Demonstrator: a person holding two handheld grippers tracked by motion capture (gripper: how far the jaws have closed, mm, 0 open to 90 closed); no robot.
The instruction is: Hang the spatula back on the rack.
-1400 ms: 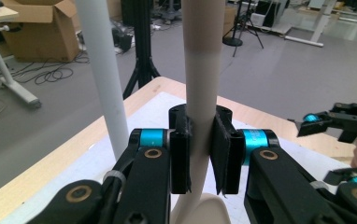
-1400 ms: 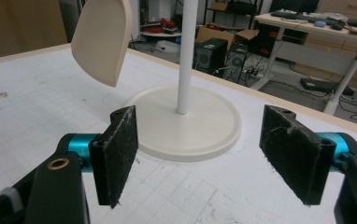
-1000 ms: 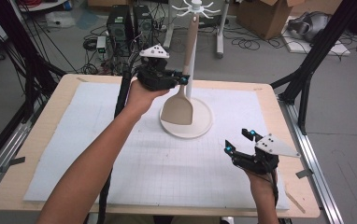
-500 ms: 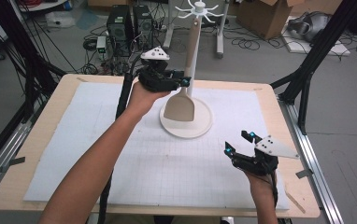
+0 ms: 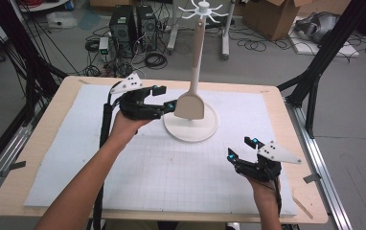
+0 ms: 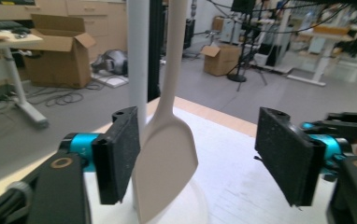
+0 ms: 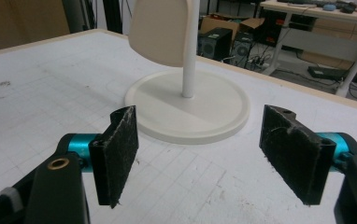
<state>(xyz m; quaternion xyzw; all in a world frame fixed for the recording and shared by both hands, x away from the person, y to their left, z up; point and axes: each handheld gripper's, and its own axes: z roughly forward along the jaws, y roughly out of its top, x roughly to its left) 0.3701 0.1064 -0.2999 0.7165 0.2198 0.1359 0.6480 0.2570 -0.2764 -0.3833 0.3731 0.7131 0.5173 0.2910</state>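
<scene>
A cream spatula (image 5: 189,106) hangs from the hooked top of a white rack (image 5: 202,7), its blade just above the rack's round base (image 5: 190,132). My left gripper (image 5: 167,97) is level with the blade, at its left. In the left gripper view its jaws have just been opening. The blade (image 6: 165,158) hangs between them close to the left pad (image 6: 120,154), with a wide gap to the other pad. My right gripper (image 5: 242,147) is open near the table's front right with nothing in it. It faces the base (image 7: 188,109) and the blade (image 7: 160,32).
A white gridded mat (image 5: 162,167) covers the wooden table (image 5: 37,143). The rack's pole (image 6: 137,70) stands right behind the blade. Beyond the far edge, computer towers (image 5: 133,24), cables and a cardboard box (image 5: 272,17) sit on the floor. Black frame legs (image 5: 315,72) flank the table.
The left gripper was shut at the spatula's handle. It has opened, let go and sunk left and nearer, level with the blade. The right gripper has not moved.
</scene>
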